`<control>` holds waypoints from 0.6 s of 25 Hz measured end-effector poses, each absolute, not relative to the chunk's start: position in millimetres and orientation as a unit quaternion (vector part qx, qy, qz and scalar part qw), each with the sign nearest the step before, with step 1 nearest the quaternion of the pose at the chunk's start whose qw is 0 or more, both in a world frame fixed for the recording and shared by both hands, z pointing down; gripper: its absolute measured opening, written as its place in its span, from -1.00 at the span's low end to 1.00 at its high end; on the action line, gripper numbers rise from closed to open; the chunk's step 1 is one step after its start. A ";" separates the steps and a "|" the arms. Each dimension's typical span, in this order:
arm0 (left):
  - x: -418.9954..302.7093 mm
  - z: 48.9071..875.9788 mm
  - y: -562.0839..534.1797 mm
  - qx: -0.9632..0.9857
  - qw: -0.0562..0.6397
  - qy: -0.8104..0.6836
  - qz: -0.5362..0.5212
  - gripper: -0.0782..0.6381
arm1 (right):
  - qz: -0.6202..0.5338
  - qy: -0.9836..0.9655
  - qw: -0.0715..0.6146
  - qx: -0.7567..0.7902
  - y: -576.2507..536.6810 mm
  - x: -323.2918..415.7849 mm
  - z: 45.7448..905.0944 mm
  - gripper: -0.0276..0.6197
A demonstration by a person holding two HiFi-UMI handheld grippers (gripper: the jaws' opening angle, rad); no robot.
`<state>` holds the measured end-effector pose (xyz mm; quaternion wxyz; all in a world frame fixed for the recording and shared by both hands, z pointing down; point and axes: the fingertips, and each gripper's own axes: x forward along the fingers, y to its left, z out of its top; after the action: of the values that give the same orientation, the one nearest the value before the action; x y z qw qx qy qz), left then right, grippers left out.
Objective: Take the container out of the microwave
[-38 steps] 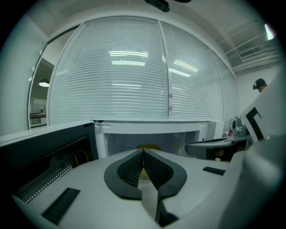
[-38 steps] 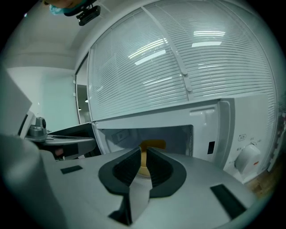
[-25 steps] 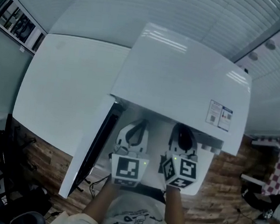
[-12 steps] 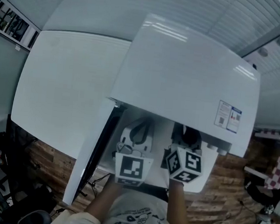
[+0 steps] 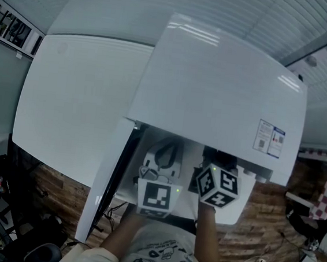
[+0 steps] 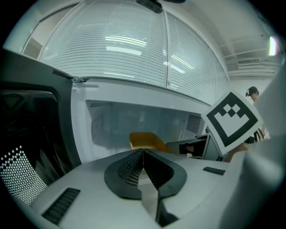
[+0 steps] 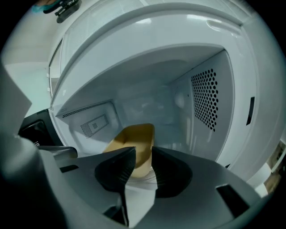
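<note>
The yellow container (image 7: 134, 138) sits inside the open microwave (image 5: 213, 98). The right gripper (image 7: 143, 154) is poked inside with its jaws a little apart, and the container shows right past the gap. The left gripper (image 6: 143, 151) has its jaws pressed together, holding nothing.

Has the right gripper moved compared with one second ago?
Yes. Seen from the head view, the right gripper has gone forward, further under the front edge of the microwave, toward the yellow container inside.
</note>
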<state>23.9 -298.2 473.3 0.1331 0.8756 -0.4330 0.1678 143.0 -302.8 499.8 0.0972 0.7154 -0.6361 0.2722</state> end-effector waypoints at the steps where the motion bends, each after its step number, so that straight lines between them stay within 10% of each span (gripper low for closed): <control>1: 23.7 473.3 -299.1 0.875 0.134 -0.434 0.166 -0.66 | 0.275 -0.635 0.098 0.715 -304.3 142.8 500.9 -0.59; 15: 16.5 477.9 -305.3 0.872 0.141 -0.439 0.166 -0.66 | 0.301 -0.619 0.103 0.718 -311.1 142.9 516.2 -0.59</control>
<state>16.5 -305.3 477.9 0.1408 0.8719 -0.4386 0.1660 142.9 -311.1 516.2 0.1027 0.7185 -0.6185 0.3011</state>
